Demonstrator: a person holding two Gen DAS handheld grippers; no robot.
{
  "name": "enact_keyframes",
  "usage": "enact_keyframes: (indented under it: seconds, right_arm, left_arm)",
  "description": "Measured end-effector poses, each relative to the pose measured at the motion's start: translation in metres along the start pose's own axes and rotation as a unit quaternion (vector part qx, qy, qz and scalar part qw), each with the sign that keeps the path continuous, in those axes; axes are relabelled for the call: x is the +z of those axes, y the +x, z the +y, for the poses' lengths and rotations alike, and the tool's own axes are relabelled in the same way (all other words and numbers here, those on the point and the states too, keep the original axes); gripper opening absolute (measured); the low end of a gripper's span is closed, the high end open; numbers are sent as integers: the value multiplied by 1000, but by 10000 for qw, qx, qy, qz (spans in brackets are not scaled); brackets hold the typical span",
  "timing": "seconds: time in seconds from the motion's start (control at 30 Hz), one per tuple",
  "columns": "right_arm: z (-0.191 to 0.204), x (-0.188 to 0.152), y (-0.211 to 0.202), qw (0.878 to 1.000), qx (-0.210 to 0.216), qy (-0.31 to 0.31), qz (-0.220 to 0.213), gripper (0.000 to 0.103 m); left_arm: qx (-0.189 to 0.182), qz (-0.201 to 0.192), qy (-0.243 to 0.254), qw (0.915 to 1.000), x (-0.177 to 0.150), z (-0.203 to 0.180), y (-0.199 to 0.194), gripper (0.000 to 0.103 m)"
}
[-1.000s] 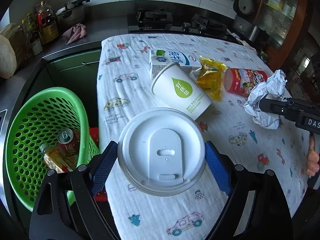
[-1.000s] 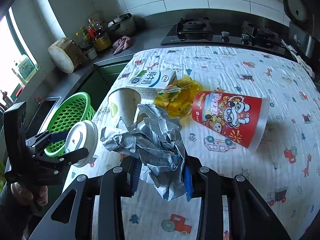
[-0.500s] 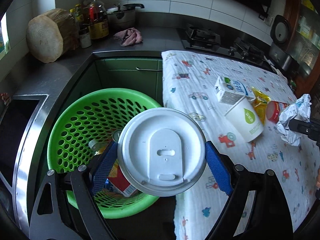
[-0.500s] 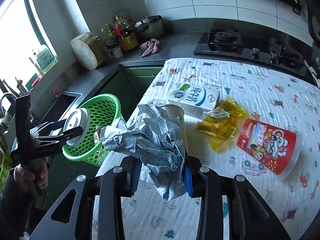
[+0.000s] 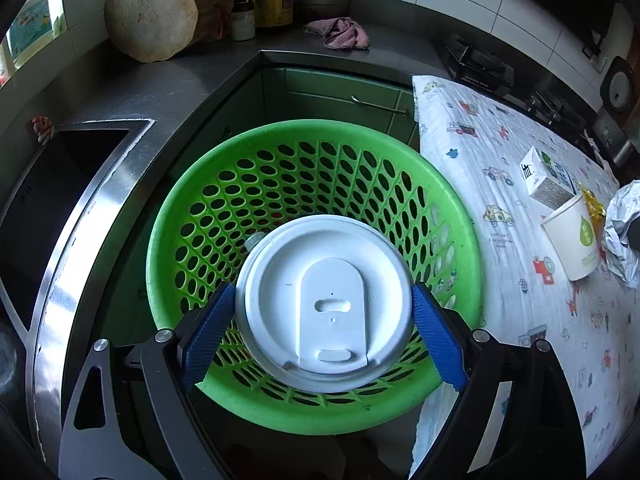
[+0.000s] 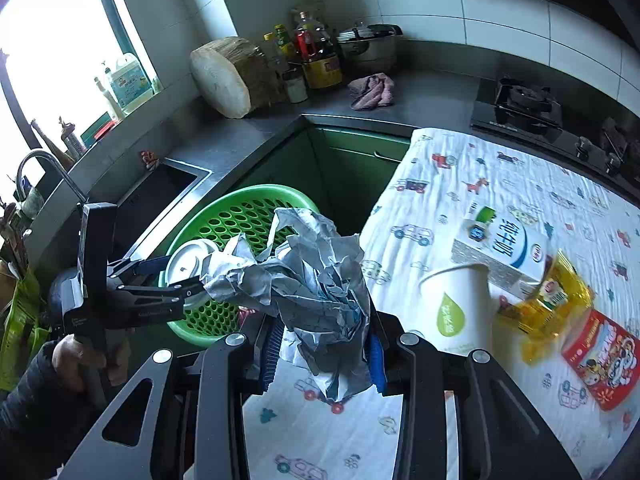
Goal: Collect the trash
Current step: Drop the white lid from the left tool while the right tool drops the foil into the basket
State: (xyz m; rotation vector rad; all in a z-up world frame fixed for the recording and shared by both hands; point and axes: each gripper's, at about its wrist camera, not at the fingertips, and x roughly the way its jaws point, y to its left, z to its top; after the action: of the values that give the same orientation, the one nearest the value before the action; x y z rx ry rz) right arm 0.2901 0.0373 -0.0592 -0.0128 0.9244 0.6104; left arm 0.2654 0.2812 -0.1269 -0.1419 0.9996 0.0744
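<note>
Lid over the basket, paper wad held at the table's edge.
The left gripper [image 5: 324,320] clamps the round white plastic cup lid [image 5: 324,304] above the green perforated plastic basket [image 5: 460,240], having swung there from over the table a second ago. Only the right wrist view shows the right gripper [image 6: 324,350] closed on the crumpled grey paper wad [image 6: 316,280], and the red printed snack cup [image 6: 600,360] lying on the cartoon-print tablecloth [image 6: 500,176].

Left gripper [image 5: 324,316] carried lid [image 5: 324,300] from table to over basket [image 5: 460,216].
</note>
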Motion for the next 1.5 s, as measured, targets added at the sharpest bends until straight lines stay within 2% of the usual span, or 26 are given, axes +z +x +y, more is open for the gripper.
enact_keyframes:
  seconds: [0.33,0.53,0.83,0.97,1.1,1.23,1.4,1.5]
  right_arm:
    - [55,33,49,9987,352,-331,152,35]
    - [78,44,76,9976,414,-488,282,38]
    - [93,43,114,9959,462,-513,579,48]
    - [96,43,119,9957,509,-499,596,58]
    - [95,44,117,9959,543,-455,557,59]
    - [93,46,111,9962,563,-451,485,68]
    - [88,45,100,9969,551,-384,398,69]
    - [81,43,90,9976,498,-362,321,73]
  left_arm:
    - [9,49,-337,9994,-11,31,-1,89]
    - [0,-22,-511,9987,-17,45,-9,92]
    - [0,-141,-666,9977,-22,61,-21,94]
    - [24,-139,-707,9974,-24,67,-22,94]
    - [-6,-131,-739,9972,-24,67,-22,94]
    - [-31,-126,-703,9974,-24,64,-22,94]
    - [-62,-127,-645,9978,-22,57,-24,94]
    - [-64,-133,-584,9982,-20,53,-25,94]
